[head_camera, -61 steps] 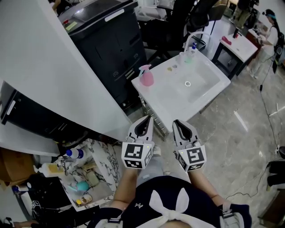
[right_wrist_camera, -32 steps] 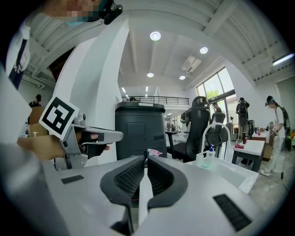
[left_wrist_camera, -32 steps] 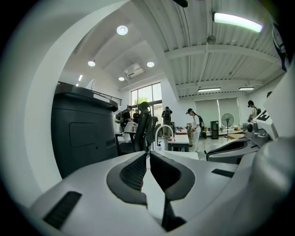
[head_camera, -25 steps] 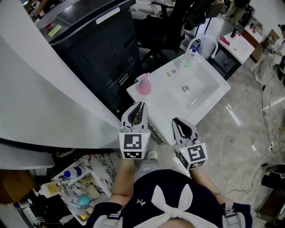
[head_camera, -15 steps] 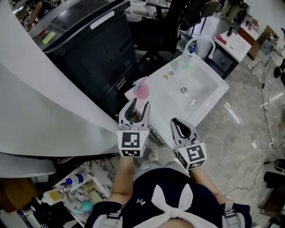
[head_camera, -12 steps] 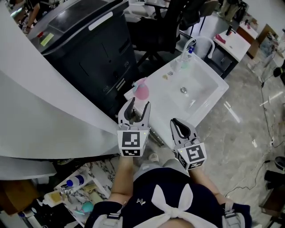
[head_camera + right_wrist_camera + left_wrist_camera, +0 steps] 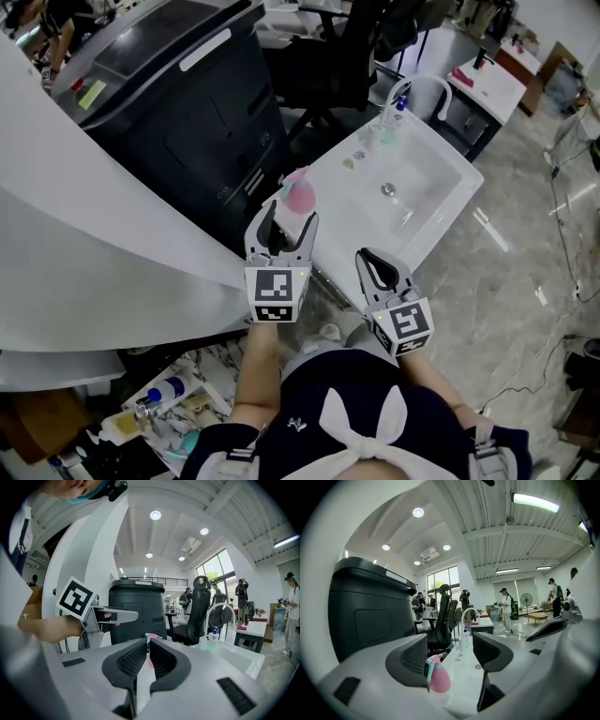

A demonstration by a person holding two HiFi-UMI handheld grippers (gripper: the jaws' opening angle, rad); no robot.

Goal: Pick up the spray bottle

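A pink spray bottle (image 7: 300, 193) with a pale teal trigger stands on the near left corner of the white sink unit (image 7: 441, 204). My left gripper (image 7: 289, 217) hangs just short of the bottle, jaws opening and wide apart, with nothing between them. In the left gripper view the bottle (image 7: 438, 679) stands ahead, low in the gap of the left gripper (image 7: 450, 656), beyond the tips. My right gripper (image 7: 375, 272) is shut and empty, nearer to me beside the sink's front edge. In the right gripper view, a sliver of the bottle (image 7: 153, 637) shows behind the shut right gripper (image 7: 147, 648).
A tall black cabinet (image 7: 187, 103) stands left of the sink, close behind the bottle. A curved faucet (image 7: 401, 92) and a soap dispenser (image 7: 404, 109) are at the sink's far end. A white curved counter (image 7: 84, 253) runs on the left, and several people stand far off.
My left gripper's jaws have gone from shut to wide open while it moved forward toward the pink bottle. The right gripper stayed shut and shifted slightly forward.
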